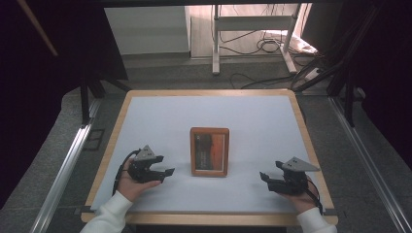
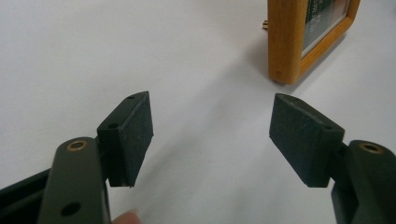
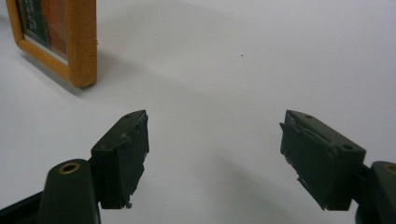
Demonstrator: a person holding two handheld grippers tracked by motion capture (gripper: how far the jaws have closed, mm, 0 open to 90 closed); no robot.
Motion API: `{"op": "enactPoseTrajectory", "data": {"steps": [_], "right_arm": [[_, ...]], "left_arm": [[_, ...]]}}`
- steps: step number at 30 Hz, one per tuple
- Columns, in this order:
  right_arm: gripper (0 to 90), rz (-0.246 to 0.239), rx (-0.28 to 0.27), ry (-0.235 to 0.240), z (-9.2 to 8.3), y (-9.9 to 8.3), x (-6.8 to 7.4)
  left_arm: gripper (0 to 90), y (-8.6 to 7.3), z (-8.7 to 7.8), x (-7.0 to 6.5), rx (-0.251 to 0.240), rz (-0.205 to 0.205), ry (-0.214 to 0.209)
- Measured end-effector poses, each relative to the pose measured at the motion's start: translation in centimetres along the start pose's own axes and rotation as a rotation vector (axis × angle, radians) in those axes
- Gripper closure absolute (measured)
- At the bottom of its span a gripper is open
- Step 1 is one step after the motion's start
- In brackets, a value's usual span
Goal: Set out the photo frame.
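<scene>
A wooden picture frame (image 1: 209, 151) stands upright in the middle of the white table, its picture facing the person. My left gripper (image 1: 165, 172) rests low on the table to the frame's left, jaws open and empty. My right gripper (image 1: 265, 177) sits to the frame's right near the front edge, also open with nothing between its pads. In the left gripper view the picture frame (image 2: 299, 37) is at the upper right, beyond the left gripper (image 2: 210, 135). In the right gripper view the picture frame (image 3: 60, 37) is at the upper left, apart from the right gripper (image 3: 215, 154).
The table (image 1: 145, 121) has a white top with a wooden rim. Beyond its far edge lie a grey floor, a white metal stand (image 1: 252, 29) and loose cables (image 1: 267, 46). Metal rails (image 1: 63, 170) run along both sides.
</scene>
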State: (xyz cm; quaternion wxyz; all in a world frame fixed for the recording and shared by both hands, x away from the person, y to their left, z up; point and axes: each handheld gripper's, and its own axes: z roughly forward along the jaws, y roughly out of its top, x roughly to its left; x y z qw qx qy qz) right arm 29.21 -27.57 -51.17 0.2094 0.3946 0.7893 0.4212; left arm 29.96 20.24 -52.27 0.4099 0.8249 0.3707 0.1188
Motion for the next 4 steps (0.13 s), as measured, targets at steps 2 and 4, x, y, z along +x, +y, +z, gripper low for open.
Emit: {"op": "enactPoseTrajectory", "data": {"steps": [2,4], "right_arm": [[21.7,0.001,-0.009,-0.004,-0.04,0.02,-0.01],[21.0,0.003,-0.014,-0.011,-0.05,0.06,-0.02]], "left_arm": [[29.8,0.02,-0.05,0.00,-0.004,0.000,0.001],[29.7,0.05,-0.04,0.03,-0.005,-0.001,0.004]]}}
